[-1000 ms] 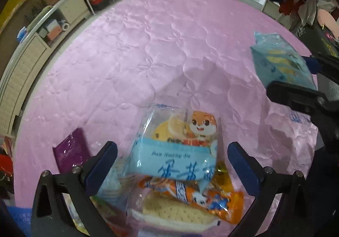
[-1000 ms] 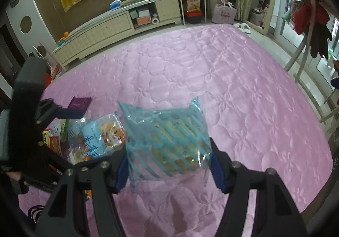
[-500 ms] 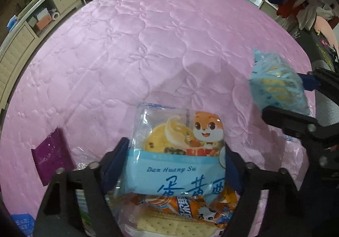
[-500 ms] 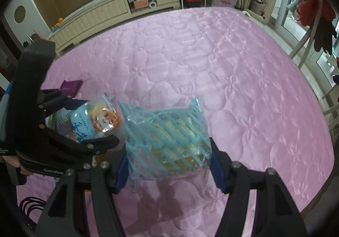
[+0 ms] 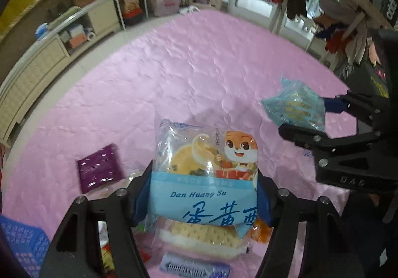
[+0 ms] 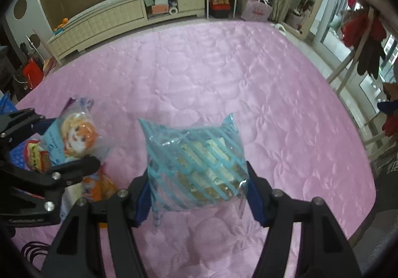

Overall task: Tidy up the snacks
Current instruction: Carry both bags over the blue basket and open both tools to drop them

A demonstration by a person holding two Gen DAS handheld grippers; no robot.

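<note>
A clear snack packet with a cartoon fox and a blue label (image 5: 206, 166) sits between the blue pads of my left gripper (image 5: 204, 193). Its jaws are closing and the pads press the packet's sides. The packet hangs just above a small pile of snacks. It shows again in the right wrist view as the fox packet (image 6: 77, 133) in the left gripper (image 6: 62, 143). My right gripper (image 6: 197, 193) is shut on a blue-striped clear packet of biscuits (image 6: 196, 161), held above the pink quilt. From the left wrist view, that striped packet (image 5: 293, 106) and right gripper (image 5: 311, 117) are at the right.
Under the fox packet lie a cracker packet (image 5: 199, 235), an orange wrapper (image 5: 260, 232) and a blue-purple bar (image 5: 194, 269). A purple packet (image 5: 99, 171) lies to the left, a blue basket (image 5: 22, 240) at the lower left. The pink quilted cover (image 5: 199, 66) stretches ahead; a cabinet (image 6: 112, 17) stands beyond it.
The left jaws have come in from wide apart onto the fox packet and raised it off the pile. The right gripper keeps its hold on the striped packet and has shifted slightly.
</note>
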